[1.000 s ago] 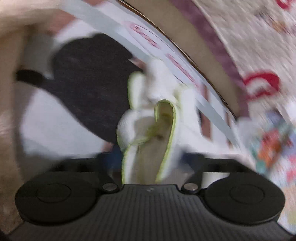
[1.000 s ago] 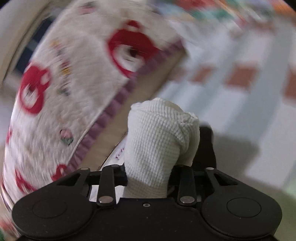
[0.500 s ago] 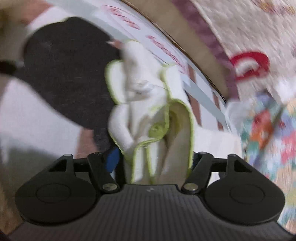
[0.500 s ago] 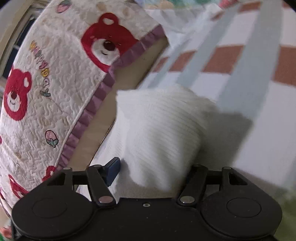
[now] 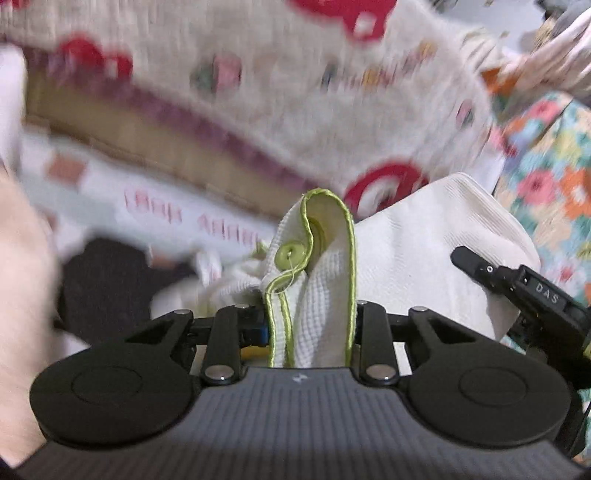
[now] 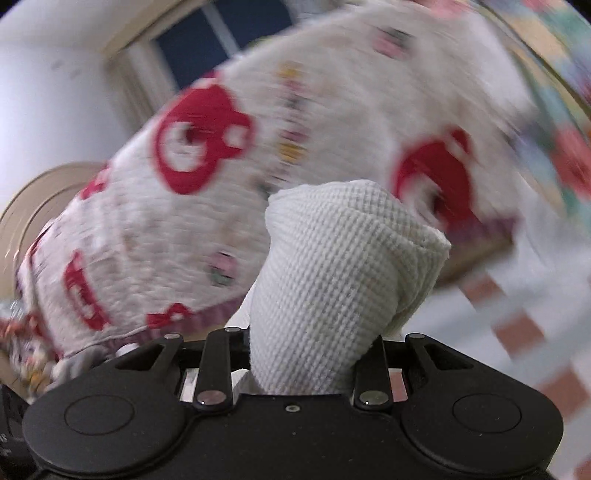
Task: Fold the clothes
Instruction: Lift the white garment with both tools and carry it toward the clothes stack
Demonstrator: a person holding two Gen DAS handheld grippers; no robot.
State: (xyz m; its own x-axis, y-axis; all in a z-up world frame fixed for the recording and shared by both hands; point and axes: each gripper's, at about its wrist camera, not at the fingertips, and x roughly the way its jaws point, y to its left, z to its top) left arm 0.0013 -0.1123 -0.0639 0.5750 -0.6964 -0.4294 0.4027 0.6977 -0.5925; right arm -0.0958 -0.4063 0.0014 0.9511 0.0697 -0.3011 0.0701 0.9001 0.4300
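Left wrist view: the left gripper (image 5: 314, 325) pinches the white waffle-knit garment with lime-green trim (image 5: 325, 280); the right gripper (image 6: 314, 354) clamps another bunch — garment lifted mid-fold, probably. At 2 o'clock, cloth spreads; next, lay it flat.

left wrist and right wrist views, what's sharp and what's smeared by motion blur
Left wrist view: the white garment with its green button in the left gripper is crisp; the bear-print quilt and striped sheet behind streak sideways. Right wrist view: the waffle weave of the garment in the right gripper is sharp; the quilt and window are smeared, and straight edges bow from the fisheye.
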